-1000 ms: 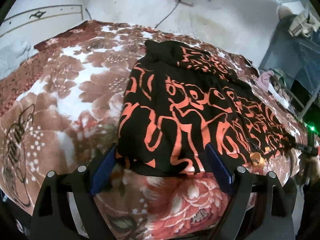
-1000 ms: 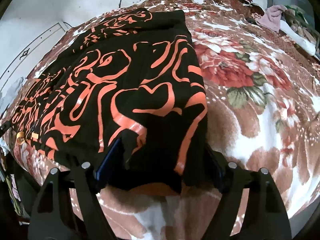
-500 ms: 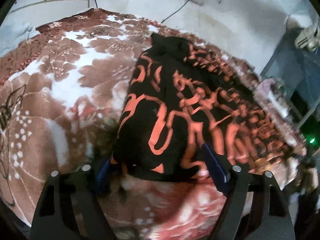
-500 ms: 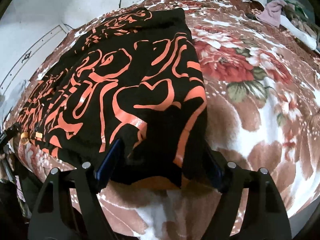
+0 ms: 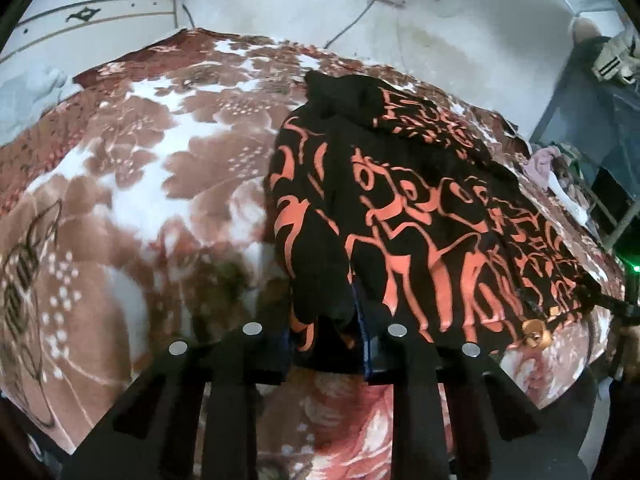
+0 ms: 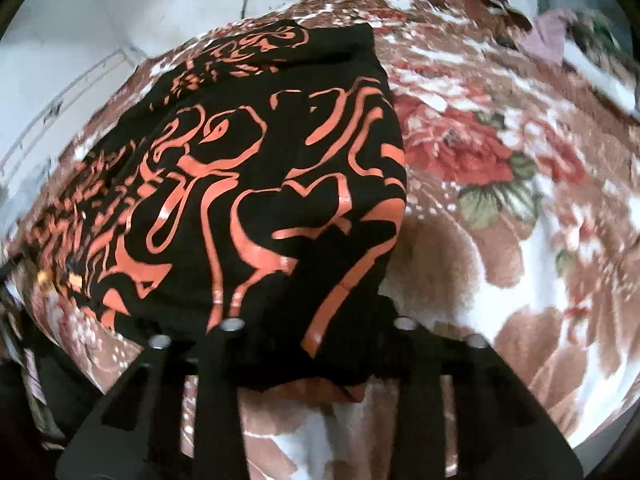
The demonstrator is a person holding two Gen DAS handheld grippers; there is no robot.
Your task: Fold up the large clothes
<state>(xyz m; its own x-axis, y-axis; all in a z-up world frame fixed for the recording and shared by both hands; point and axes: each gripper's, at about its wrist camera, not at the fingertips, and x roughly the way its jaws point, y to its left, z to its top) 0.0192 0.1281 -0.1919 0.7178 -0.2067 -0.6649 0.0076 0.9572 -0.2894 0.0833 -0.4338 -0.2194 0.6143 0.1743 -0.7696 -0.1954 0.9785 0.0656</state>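
Note:
A large black garment with orange swirls (image 5: 420,208) lies spread on a bed under a brown and white floral blanket (image 5: 132,184). In the left wrist view my left gripper (image 5: 322,336) is at the garment's near left corner, its jaws closing with the bunched black hem pinched between them. In the right wrist view the same garment (image 6: 256,184) fills the left half, and my right gripper (image 6: 316,344) is at its near right corner, jaws closing on a gathered fold of cloth that hides the fingertips.
A white wall with a hanging cable (image 5: 352,20) runs behind the bed. A blue-grey rack (image 5: 592,128) and a pink cloth (image 5: 540,160) stand past the bed's right end. A small orange tag (image 5: 534,330) sits on the garment's near edge.
Both grippers stood wide open around the garment's near corners a second ago. Now both have closed in and the cloth is bunched between their jaws.

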